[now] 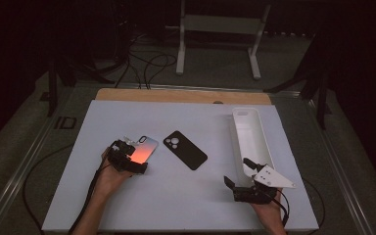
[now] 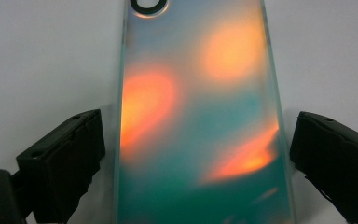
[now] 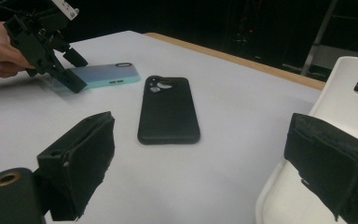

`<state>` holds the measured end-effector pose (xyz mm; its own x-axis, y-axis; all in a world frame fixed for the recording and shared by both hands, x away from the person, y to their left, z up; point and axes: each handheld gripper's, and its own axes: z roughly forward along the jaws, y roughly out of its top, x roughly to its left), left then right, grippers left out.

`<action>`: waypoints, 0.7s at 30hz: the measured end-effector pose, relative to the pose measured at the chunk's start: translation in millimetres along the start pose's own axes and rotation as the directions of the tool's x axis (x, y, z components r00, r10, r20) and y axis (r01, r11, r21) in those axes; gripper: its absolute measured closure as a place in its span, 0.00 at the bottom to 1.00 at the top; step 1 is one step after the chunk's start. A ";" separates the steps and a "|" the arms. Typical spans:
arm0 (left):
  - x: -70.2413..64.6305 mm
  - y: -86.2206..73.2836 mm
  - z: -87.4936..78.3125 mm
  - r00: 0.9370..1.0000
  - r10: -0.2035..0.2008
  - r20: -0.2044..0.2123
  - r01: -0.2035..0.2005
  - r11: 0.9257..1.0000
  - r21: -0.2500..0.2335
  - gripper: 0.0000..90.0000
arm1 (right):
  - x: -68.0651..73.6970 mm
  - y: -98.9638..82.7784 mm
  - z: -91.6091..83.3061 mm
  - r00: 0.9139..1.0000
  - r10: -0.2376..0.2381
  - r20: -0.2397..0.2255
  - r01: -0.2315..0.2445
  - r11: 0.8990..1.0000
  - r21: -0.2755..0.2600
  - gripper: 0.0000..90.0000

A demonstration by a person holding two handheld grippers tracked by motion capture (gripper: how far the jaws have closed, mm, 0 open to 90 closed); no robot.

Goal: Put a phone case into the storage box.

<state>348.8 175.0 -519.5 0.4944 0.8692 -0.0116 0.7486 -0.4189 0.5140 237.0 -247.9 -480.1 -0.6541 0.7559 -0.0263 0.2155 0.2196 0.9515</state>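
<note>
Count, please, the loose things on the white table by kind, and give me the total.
Phone cases: 2, an iridescent case between the open jaws of the left claw, and a black case lying free.
White trays: 1, the long tray by the open right claw.
Total: 3

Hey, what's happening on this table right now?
A person is working at a white table with a gripper in each hand. The left gripper is at the near end of an iridescent phone case lying flat on the table, its open jaws on either side of the case but not yet closed on it. A black phone case lies beside it, untouched. The right gripper hangs open, holding nothing, at the near end of a long white tray on the right.
</note>
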 end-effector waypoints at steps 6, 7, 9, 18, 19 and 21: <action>0.4 1.4 -0.2 1.000 -0.003 0.003 0.003 1.000 0.015 0.04 | 1.9 0.4 1.2 1.000 -0.006 -0.004 0.006 1.000 0.003 0.09; 0.4 1.5 -0.7 1.000 -0.002 0.003 0.002 1.000 0.016 0.05 | 2.0 0.3 1.5 1.000 -0.007 -0.005 0.007 1.000 0.003 0.09; 0.9 1.6 -2.5 1.000 0.000 0.005 0.000 1.000 0.016 0.09 | 2.1 0.2 1.9 1.000 -0.006 -0.006 0.006 1.000 0.002 0.09; 1.3 1.2 -5.7 1.000 -0.005 0.003 0.005 1.000 0.008 0.19 | 3.7 1.0 2.7 1.000 -0.014 -0.009 0.014 1.000 0.006 0.09; 1.4 1.2 -6.0 1.000 -0.006 0.003 0.006 1.000 0.008 0.19 | 3.9 1.1 2.9 1.000 -0.011 -0.009 0.011 1.000 0.005 0.09; 2.4 0.8 -7.0 1.000 -0.022 0.013 0.022 1.000 -0.003 0.19 | 3.7 1.2 2.8 1.000 -0.008 -0.010 0.008 1.000 0.003 0.09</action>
<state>347.5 178.5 -513.1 0.4839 0.8745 -0.0343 0.7577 -0.3990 0.5164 236.9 -243.1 -479.9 -0.6630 0.7479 -0.0308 0.2128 0.2277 0.9502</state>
